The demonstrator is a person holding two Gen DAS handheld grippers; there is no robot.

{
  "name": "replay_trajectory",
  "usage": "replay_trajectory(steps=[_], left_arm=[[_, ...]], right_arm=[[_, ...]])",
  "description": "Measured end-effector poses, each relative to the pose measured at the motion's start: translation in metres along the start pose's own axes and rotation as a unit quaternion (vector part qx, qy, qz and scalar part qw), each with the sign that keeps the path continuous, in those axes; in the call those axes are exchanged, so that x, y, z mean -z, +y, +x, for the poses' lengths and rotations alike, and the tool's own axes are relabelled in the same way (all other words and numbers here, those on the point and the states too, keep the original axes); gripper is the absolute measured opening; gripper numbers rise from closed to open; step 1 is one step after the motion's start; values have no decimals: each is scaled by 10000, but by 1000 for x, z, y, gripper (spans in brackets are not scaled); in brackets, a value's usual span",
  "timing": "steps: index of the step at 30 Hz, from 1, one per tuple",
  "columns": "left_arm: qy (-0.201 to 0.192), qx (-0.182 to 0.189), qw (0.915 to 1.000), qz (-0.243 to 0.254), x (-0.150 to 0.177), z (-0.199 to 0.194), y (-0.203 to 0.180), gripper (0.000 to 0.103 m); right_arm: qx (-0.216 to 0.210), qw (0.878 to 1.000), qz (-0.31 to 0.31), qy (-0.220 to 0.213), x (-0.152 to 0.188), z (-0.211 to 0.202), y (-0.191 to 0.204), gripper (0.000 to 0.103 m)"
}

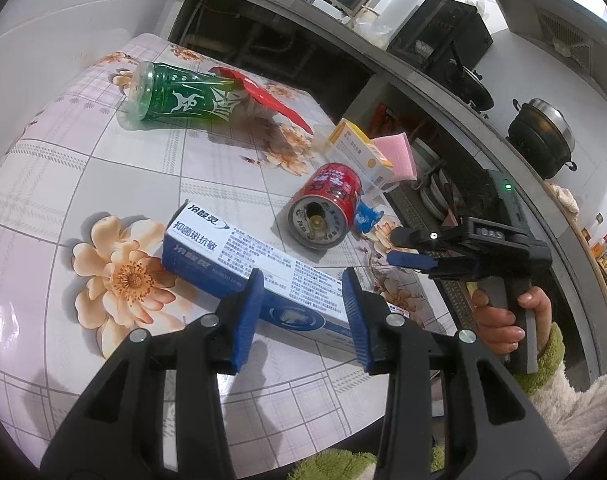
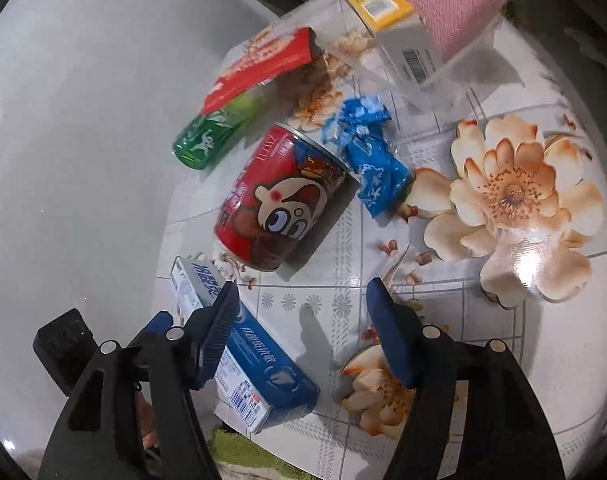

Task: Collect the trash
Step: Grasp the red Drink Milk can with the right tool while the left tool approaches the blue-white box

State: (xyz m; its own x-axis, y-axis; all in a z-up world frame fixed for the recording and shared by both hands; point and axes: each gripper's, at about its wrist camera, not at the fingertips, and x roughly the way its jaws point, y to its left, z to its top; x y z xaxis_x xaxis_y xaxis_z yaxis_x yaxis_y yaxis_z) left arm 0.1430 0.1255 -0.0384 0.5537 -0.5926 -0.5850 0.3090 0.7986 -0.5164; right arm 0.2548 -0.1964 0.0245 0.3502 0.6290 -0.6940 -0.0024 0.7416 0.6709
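Note:
A blue-and-white toothpaste box (image 1: pixel 223 248) lies on the flowered tablecloth (image 1: pixel 103 168). My left gripper (image 1: pixel 302 312) hovers over it, jaws partly open, pads off it. Beyond lies a red can (image 1: pixel 331 204) on its side with a crumpled blue wrapper (image 1: pixel 367 216) beside it. A green bottle (image 1: pixel 183 98) and a red packet (image 1: pixel 271 96) lie further back. In the right wrist view, my right gripper (image 2: pixel 303 312) stands open over bare cloth. The red can (image 2: pixel 283 200) and blue wrapper (image 2: pixel 367 152) are ahead of it, and the toothpaste box (image 2: pixel 263 368) is under its left finger.
A clear tub (image 2: pixel 443 76) with a yellow-white box (image 2: pixel 387 12) and a pink cloth (image 2: pixel 451 0) stands at the table's far corner. The table edge drops to the floor at the left in the right wrist view. A kitchen counter with a black pot (image 1: pixel 543 136) runs behind.

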Motion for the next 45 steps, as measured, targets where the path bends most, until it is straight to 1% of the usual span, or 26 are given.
replay_trajectory(steps=[1,3,5,7,9,10,13,14,16,18,20,21,22,25,26,27,29,30,31,32,34,35,37,38,40,45], left_arm=[[8,-2,10000,-5,0,0,0,37],[35,3,10000,3,1,2,-2,37],[45,-6,10000,29,1,2,-4,37],[49,-5,10000,49,2,2,-6,37],[45,-6,10000,59,3,1,-8,37],[42,-7,10000,67,3,1,-8,37],[15,-10,10000,73,3,-2,-8,37],[13,-6,10000,76,2,-2,-7,37],[15,-5,10000,90,2,-3,-6,37],[29,-1,9999,101,3,-2,-5,37],[41,-2,9999,96,3,-2,-4,37],[47,-3,10000,85,2,-2,-2,37],[49,-2,10000,77,2,-1,-2,37],[58,-13,10000,61,2,0,0,37],[60,-10,10000,55,1,0,1,37],[56,-6,10000,52,1,0,2,37],[48,-10,10000,53,1,0,2,37],[49,-9,10000,52,2,0,2,37],[53,-6,10000,52,2,1,2,37],[57,-6,10000,54,2,1,2,37],[72,0,10000,63,2,2,0,37],[79,5,9999,71,2,2,0,37],[100,12,9999,96,2,2,-3,37],[107,16,9999,114,2,3,-5,37],[108,19,9998,159,2,2,-9,37],[102,12,9998,198,3,0,-15,37]], right_arm=[[106,9997,-194,-79,0,-3,7,74],[337,9971,-648,-210,-3,-7,24,82],[677,9879,-1362,-303,-7,-6,48,88],[991,9705,-2166,-372,-10,1,71,95],[1472,9447,-2902,-402,-14,15,88,96],[1753,9273,-3289,-363,-16,26,96,96],[2294,8929,-3870,-160,-24,54,103,96],[2323,8898,-3928,-71,-27,61,103,96],[2271,8937,-3867,135,-32,70,99,96],[2174,9042,-3672,208,-38,76,95,96],[2085,9166,-3409,155,-43,74,90,92],[1973,9258,-3223,130,-46,71,87,92],[1891,9318,-3096,111,-46,70,87,92],[1449,9582,-2464,111,-47,55,76,91],[1187,9701,-2109,148,-46,46,68,91],[1018,9759,-1924,167,-46,45,64,91],[410,9909,-1260,238,-40,30,48,91],[98,9957,-877,284,-36,23,37,91],[-121,9976,-606,318,-32,18,29,91],[-481,9979,-156,396,-25,13,14,91],[-992,9918,604,538,-13,9,-13,91],[-1100,9889,820,577,-8,10,-21,91],[-1116,9857,1110,594,0,8,-34,92],[-1197,9838,1210,558,3,6,-39,92],[-1171,9831,1323,475,5,3,-43,92],[-687,9890,1295,197,5,-15,-46,95]])
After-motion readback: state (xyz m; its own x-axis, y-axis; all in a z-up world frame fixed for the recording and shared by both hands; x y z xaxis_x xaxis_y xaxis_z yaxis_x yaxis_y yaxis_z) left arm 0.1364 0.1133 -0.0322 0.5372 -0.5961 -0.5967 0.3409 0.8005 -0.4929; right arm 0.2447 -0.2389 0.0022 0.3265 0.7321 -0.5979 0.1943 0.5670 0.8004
